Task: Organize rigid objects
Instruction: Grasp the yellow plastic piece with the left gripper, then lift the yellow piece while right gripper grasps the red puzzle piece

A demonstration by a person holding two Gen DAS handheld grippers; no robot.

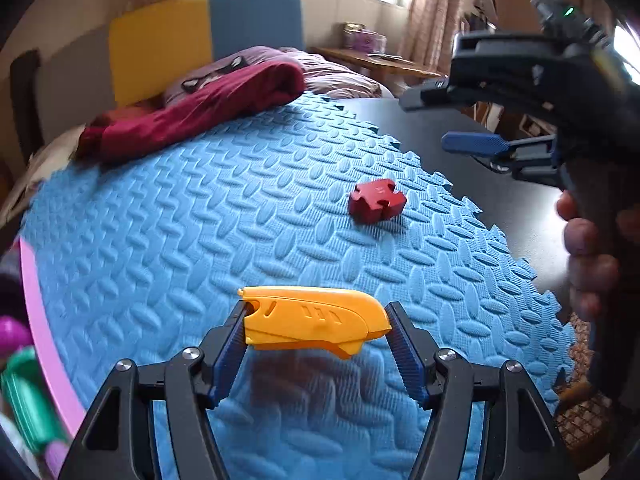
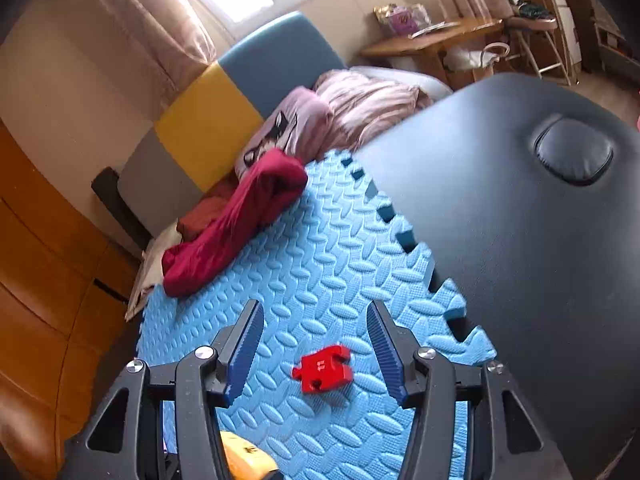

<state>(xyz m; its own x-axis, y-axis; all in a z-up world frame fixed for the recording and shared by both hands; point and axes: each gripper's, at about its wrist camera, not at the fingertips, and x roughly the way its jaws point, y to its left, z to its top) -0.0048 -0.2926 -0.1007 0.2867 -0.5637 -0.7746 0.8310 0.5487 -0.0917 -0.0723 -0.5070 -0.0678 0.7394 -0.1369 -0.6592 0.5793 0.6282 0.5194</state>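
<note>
Yellow plastic piece [image 1: 316,320], stiff and light, sits gripped endwise in left tongs [image 1: 316,330]; right tongs [image 2: 316,354] gape over red puzzle block [image 2: 323,368].

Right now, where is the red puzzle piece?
The red puzzle piece lies on the blue foam mat, between the open right gripper's fingers, untouched.

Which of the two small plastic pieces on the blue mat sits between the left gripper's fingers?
The yellow piece; the red puzzle-shaped block lies farther off, untouched.
</note>
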